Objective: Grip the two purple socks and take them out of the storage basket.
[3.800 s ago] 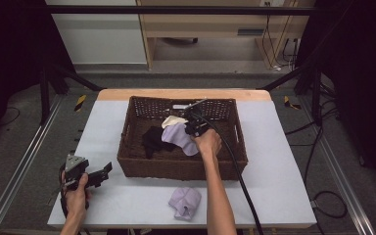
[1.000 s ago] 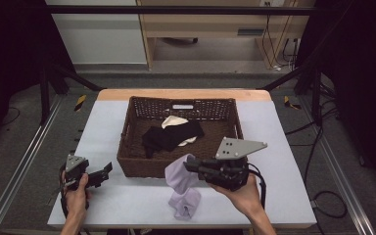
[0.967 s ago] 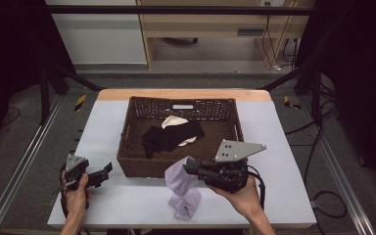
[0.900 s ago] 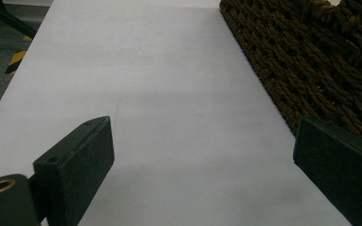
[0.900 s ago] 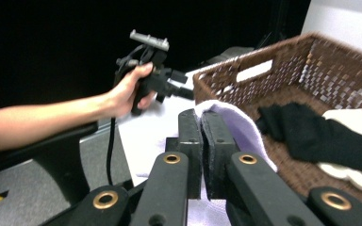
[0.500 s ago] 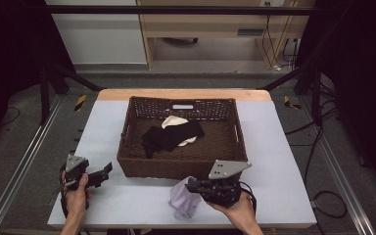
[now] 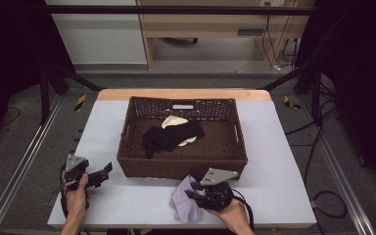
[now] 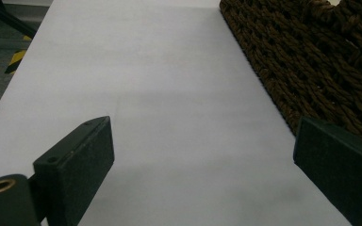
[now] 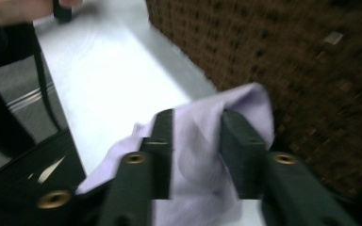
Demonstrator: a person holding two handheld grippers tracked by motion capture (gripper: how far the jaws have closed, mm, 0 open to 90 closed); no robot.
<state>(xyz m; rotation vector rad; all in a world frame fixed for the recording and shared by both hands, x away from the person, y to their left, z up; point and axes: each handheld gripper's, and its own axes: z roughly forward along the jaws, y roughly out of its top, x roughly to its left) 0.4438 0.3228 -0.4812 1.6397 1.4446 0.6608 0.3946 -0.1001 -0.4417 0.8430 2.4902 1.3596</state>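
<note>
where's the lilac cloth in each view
high view: lilac cloth on the table's near edge, in front of the basket, at the right gripper.
left gripper view: not in it.
right gripper view: bottom centre, between the jaws.
shared landmark: the basket's woven wall.

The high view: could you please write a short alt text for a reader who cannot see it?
The right gripper sets a lilac cloth on the white table before a brown wicker basket, its jaws just opening around it. The basket holds black and cream clothes; the left gripper rests open at the left.
</note>
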